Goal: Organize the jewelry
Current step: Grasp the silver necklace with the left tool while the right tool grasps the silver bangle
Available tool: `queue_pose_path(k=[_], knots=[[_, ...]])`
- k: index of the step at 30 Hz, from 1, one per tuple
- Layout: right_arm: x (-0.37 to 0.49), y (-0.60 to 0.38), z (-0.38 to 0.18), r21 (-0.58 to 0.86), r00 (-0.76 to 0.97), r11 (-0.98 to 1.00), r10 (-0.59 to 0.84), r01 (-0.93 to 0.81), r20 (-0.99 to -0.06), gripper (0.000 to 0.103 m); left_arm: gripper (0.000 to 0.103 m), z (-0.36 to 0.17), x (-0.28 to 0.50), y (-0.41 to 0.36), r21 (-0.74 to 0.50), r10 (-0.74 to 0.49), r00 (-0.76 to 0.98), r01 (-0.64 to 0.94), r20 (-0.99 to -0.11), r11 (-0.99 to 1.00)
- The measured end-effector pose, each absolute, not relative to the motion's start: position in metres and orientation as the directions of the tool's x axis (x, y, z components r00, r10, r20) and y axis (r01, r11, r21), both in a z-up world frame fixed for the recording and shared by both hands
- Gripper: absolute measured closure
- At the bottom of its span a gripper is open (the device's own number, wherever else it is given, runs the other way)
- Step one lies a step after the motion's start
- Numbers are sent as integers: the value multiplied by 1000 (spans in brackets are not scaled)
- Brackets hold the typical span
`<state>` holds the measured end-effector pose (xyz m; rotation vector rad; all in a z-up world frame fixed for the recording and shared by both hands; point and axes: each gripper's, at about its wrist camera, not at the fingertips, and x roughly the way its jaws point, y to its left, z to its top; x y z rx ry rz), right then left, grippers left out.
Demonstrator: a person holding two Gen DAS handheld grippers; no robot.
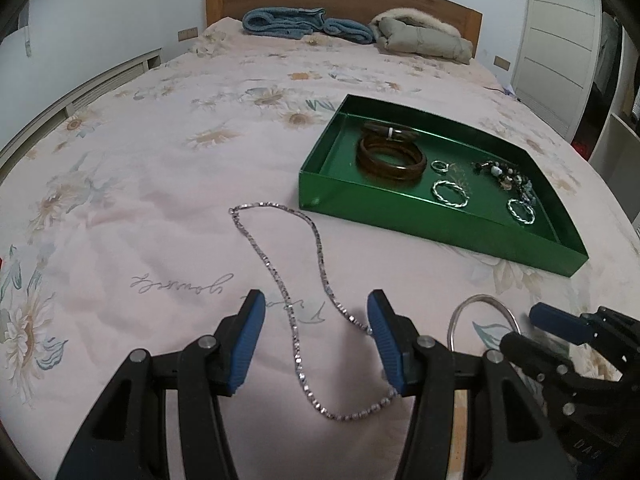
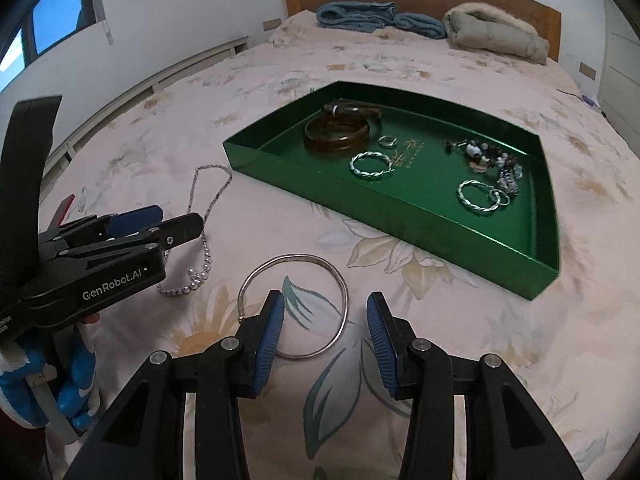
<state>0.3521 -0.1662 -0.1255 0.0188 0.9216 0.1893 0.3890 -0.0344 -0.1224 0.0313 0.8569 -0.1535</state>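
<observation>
Lying loose on the bedspread (image 1: 168, 184), short of the green tray (image 1: 440, 224), are the last two pieces: a silver chain (image 1: 280, 276) snaking in a long loop and a thin silver bangle (image 2: 294, 308) beside it. The tray already holds brown bangles (image 1: 390, 156), twisted rings (image 1: 450, 194) and a beaded strand (image 1: 504, 176). The left gripper (image 1: 316, 340) hangs over the chain with fingers spread wide, the chain running between them; the right gripper (image 2: 325, 342) is likewise spread, straddling the bangle's near rim and pinching nothing. The likely trouble: the chain is limp, so a pinch may catch one strand and let the rest trail over the tray wall, or gather bedspread with it. The bangle lies flat on soft fabric, so the pads may slide over its thin rim and flick it aside.
</observation>
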Motion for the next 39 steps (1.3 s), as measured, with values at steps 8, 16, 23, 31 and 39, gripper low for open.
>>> queue_pose_path(k=[8, 16, 23, 31, 39], knots=[[363, -170, -139, 90, 571, 984, 162, -151, -805, 61, 52, -133, 398, -40, -26, -115, 629, 149, -769, 989], [369, -170, -148, 96, 559, 982, 172, -163, -811, 61, 51, -139, 401, -42, -17, -108, 625, 150, -773, 989], [373, -169, -152, 97, 557, 980, 180, -175, -811, 62, 48, -147, 405, -46, -7, -99, 620, 148, -779, 989], [375, -169, -154, 98, 568, 980, 182, -175, -803, 71, 47, -151, 407, -47, -7, -98, 615, 148, -782, 989], [373, -167, -154, 96, 585, 978, 188, -185, -789, 97, 47, -153, 408, -46, -16, -105, 613, 150, -783, 989]])
